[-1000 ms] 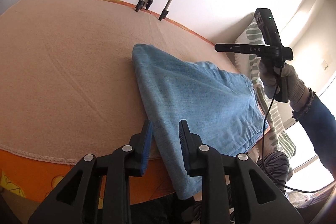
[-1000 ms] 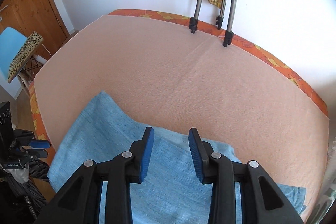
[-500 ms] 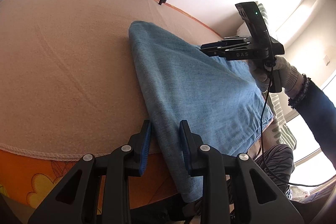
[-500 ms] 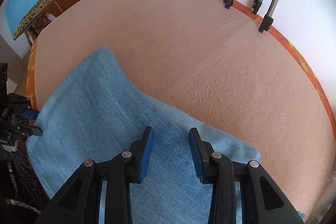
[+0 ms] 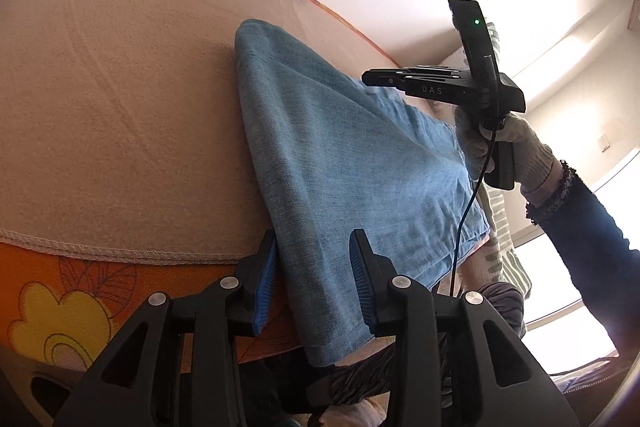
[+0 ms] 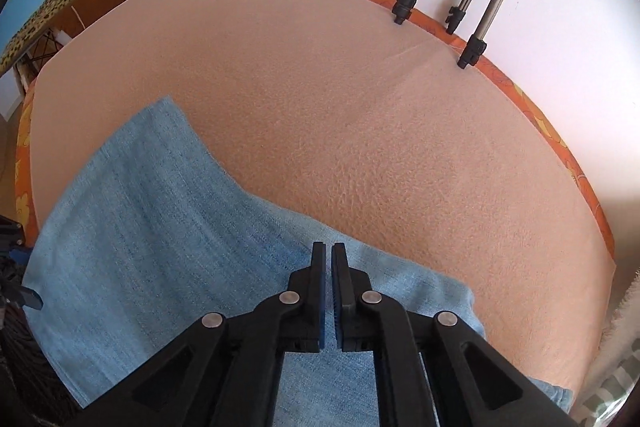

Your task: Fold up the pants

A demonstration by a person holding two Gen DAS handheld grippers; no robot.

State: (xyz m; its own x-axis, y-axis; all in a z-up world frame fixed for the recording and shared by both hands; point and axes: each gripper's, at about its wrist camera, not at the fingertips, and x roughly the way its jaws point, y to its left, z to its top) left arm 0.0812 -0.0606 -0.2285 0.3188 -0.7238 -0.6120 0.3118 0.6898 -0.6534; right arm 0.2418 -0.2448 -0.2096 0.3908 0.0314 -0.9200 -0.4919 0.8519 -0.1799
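Light blue denim pants [image 5: 352,163] lie folded on a peach blanket [image 5: 120,99], with their near end hanging over the bed's edge. My left gripper [image 5: 315,247] straddles that hanging end. Its jaws are opening, and the cloth passes between the blue pads [image 5: 264,275] without being pressed. In the right wrist view the pants [image 6: 140,227] fill the lower left. My right gripper [image 6: 328,251] points steeply down at their far edge, its jaws closing to a thin slit that pinches the denim. A gloved hand holds the right gripper [image 5: 372,79] over the pants' far side.
Tripod legs [image 6: 472,51] stand on the bed's far edge against the white wall. An orange flowered sheet [image 5: 60,307] covers the bed's side below the blanket. A chair with a leopard-print cushion [image 6: 36,23] stands at the left. A striped pillow [image 5: 500,227] lies at the right.
The right gripper came down onto the pants' far edge and its jaws closed from wide apart to nearly together. The left gripper's jaws spread wider around the hanging end.
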